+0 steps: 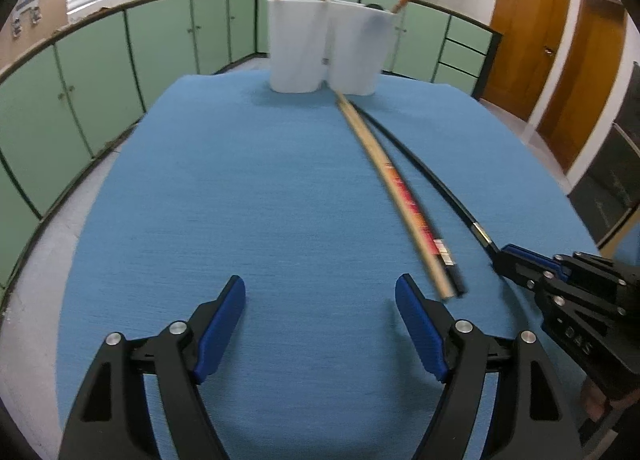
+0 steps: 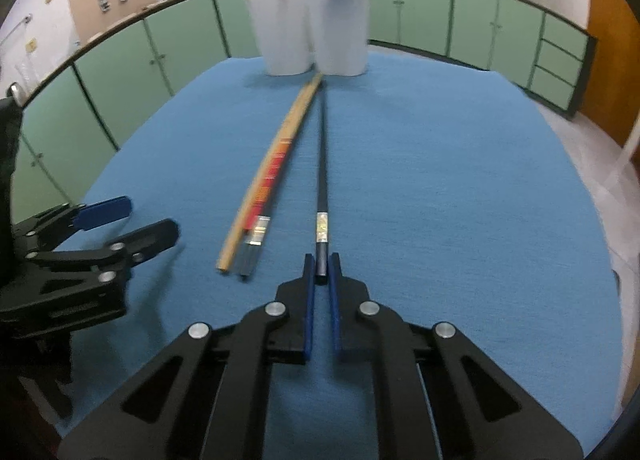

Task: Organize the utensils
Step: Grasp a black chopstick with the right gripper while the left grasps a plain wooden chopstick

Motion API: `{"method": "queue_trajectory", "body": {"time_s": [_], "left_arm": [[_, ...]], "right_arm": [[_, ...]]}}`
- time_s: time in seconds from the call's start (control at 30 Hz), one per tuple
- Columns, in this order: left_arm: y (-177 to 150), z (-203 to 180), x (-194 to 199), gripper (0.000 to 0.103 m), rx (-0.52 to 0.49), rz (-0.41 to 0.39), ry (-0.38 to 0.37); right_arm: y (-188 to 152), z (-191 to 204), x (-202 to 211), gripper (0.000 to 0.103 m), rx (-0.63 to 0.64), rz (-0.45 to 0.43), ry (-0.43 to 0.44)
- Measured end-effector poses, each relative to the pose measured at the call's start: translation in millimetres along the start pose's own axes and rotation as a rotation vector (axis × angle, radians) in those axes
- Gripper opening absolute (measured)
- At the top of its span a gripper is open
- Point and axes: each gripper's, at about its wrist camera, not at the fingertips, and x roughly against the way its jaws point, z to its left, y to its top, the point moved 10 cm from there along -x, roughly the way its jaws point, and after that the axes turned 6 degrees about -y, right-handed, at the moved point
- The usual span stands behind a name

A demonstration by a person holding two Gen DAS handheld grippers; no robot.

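Observation:
Three chopsticks lie on the blue cloth (image 1: 240, 200): a plain wooden one (image 1: 384, 180) (image 2: 276, 164), a red-patterned one (image 1: 416, 212) (image 2: 272, 176) beside it, and a black one (image 1: 432, 176) (image 2: 322, 164) to their right. My right gripper (image 2: 321, 268) (image 1: 500, 260) is shut on the near end of the black chopstick. My left gripper (image 1: 320, 292) (image 2: 148, 220) is open and empty, left of the chopsticks' near ends. Two white cups (image 1: 298, 44) (image 1: 356, 48) (image 2: 280, 32) (image 2: 344, 28) stand at the far end, each holding upright chopsticks.
The blue cloth covers a table whose pale edge (image 1: 36, 268) shows at the left. Green cabinets (image 1: 100, 72) line the room behind. Wooden doors (image 1: 532, 28) are at the right.

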Motion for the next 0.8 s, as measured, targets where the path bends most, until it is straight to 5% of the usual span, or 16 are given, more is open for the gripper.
{"method": "queue_trajectory", "body": {"time_s": [0.2, 0.53, 0.8], "left_arm": [[0.2, -30.6, -7.2, 0.075, -0.023, 0.015, -0.059], [0.7, -29.9, -19.6, 0.072, -0.074, 0.032, 0.046], [2.1, -0.4, -12.2, 0.072, -0.017, 0.02, 0.087]], "right_arm": [[-2.0, -22.8, 1.4, 0.006, -0.048, -0.001, -0.01], [-4.2, -22.9, 2.1, 0.006, -0.056, -0.002, 0.003], [-6.2, -23.3, 4.1, 0.01, -0.048, -0.006, 0.016]]}}
